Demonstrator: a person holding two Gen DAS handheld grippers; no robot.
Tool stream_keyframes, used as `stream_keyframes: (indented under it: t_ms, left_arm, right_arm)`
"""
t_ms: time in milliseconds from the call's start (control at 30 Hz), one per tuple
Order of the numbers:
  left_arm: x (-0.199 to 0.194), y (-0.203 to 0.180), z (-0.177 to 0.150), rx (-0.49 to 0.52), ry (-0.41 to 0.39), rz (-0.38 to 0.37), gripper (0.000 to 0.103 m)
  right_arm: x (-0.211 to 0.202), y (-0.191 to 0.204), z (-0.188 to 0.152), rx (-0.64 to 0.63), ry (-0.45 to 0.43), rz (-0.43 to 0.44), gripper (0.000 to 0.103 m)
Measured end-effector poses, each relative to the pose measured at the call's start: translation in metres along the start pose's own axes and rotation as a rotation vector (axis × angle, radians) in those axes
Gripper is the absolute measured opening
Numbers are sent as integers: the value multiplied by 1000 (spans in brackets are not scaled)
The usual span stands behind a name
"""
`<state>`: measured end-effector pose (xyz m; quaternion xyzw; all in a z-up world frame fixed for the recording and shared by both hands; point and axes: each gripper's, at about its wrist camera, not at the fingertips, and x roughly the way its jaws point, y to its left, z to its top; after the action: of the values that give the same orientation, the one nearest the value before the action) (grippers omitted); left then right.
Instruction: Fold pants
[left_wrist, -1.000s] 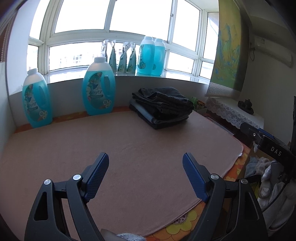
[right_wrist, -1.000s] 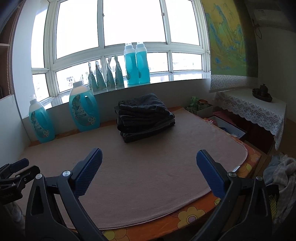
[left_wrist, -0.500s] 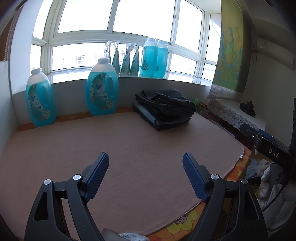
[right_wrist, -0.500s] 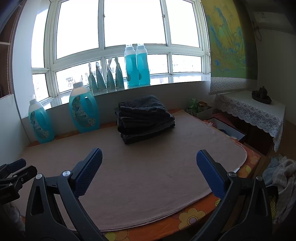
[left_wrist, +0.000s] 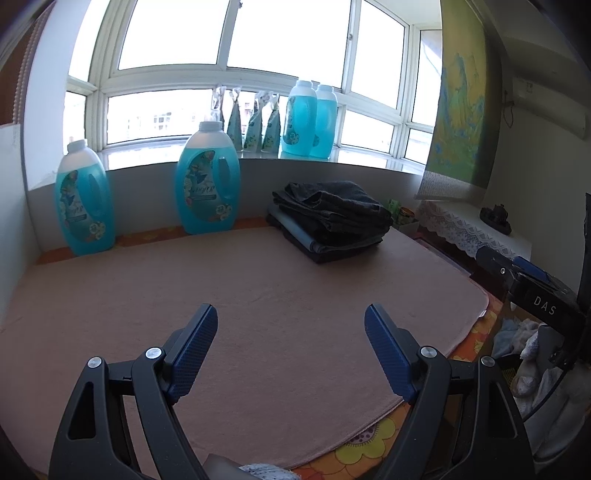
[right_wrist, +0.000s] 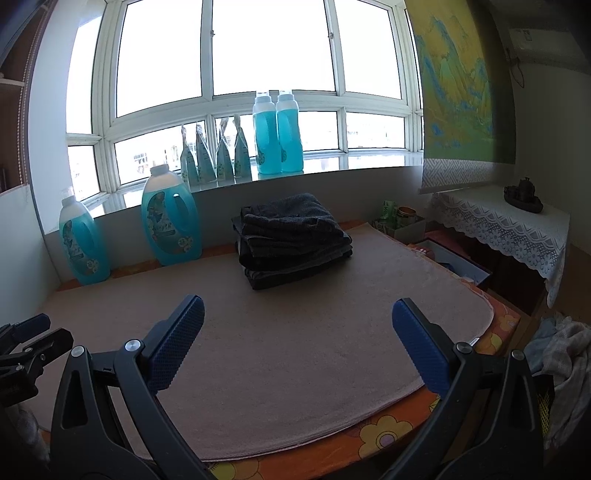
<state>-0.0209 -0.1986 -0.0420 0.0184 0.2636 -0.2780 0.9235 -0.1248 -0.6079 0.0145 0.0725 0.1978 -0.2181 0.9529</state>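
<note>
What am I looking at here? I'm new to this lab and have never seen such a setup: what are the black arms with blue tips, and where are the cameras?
No robot: a person holds a two-finger clamp in each hand, each carrying a fisheye camera looking forward along its fingers. One picture comes from the left gripper, the other from the right gripper. Both are open and hold nothing. Below them lies a pinkish mat over a flowered cloth. At the mat's far side sits a stack of folded dark pants. Blue detergent bottles stand by the wall and on the windowsill. A heap of loose laundry lies off to the right.
</note>
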Motion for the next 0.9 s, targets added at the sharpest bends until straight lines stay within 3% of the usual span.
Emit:
stream_keyframes:
  t_ms: [900]
  left_arm:
    - [-1,1,-2,12,-16,23,82]
  right_arm:
    - [2,2,0,-4,3,3,103]
